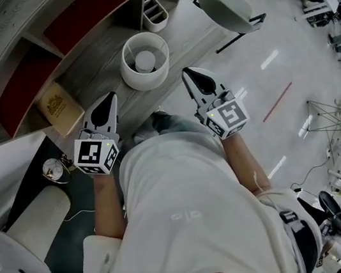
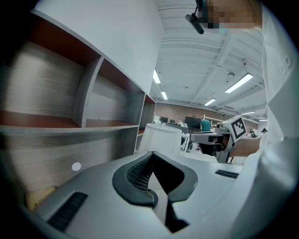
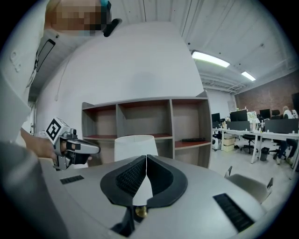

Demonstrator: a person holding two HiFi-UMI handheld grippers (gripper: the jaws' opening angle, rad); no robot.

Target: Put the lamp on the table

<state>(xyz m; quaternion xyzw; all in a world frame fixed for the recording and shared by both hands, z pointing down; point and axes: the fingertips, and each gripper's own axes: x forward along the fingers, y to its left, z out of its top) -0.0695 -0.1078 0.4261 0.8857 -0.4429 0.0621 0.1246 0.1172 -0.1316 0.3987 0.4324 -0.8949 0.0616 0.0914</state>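
The lamp (image 1: 145, 60), with a round white shade, stands upright on the grey wooden surface (image 1: 97, 64) in front of me. It also shows in the left gripper view as the lamp (image 2: 161, 137) and in the right gripper view as the lamp (image 3: 135, 145), ahead of each gripper's jaws. My left gripper (image 1: 110, 101) hovers to the lamp's near left and is shut, with nothing in it. To the lamp's near right, my right gripper (image 1: 190, 74) is shut and holds nothing. Neither gripper touches the lamp.
A shelf unit with red-backed compartments (image 1: 83, 17) runs behind the lamp. A wooden box (image 1: 60, 106) lies at the left, and a small white caddy (image 1: 154, 13) stands further back. A grey chair (image 1: 226, 5) is at the right, with office desks (image 3: 261, 128) beyond.
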